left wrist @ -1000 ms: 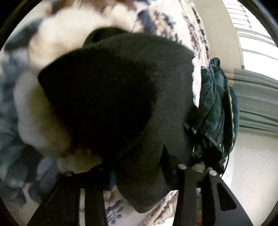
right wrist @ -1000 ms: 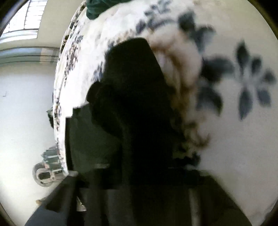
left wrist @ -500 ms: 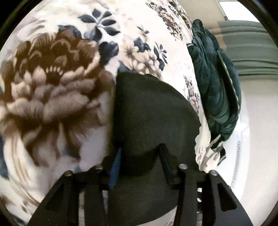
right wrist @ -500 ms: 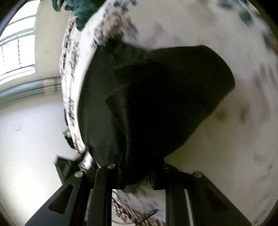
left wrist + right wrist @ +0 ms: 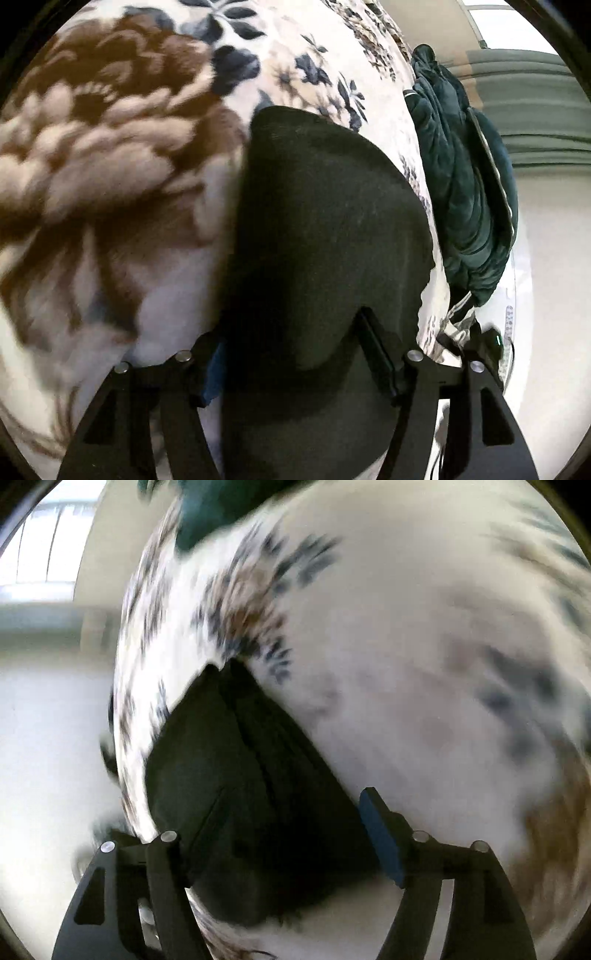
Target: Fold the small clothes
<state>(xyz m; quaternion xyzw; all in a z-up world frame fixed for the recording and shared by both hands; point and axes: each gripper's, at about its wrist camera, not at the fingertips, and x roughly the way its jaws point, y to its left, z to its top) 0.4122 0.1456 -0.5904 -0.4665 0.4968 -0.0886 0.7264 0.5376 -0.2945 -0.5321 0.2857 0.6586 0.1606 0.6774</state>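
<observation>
Left wrist view: the black garment (image 5: 325,229) lies on the floral blanket (image 5: 110,177) at centre frame, its near end between the opening jaws of the left gripper (image 5: 291,354), pads clear of the cloth. A dark green garment (image 5: 461,192) hangs at right. Right wrist view (blurred): the right gripper (image 5: 280,834) is opening, jaws spread wide around the black garment's lower part.

Flower-patterned blanket (image 5: 110,184) over a bed, bright window (image 5: 44,554), pale wall (image 5: 554,258), grey-green curtain (image 5: 535,110) beyond.
</observation>
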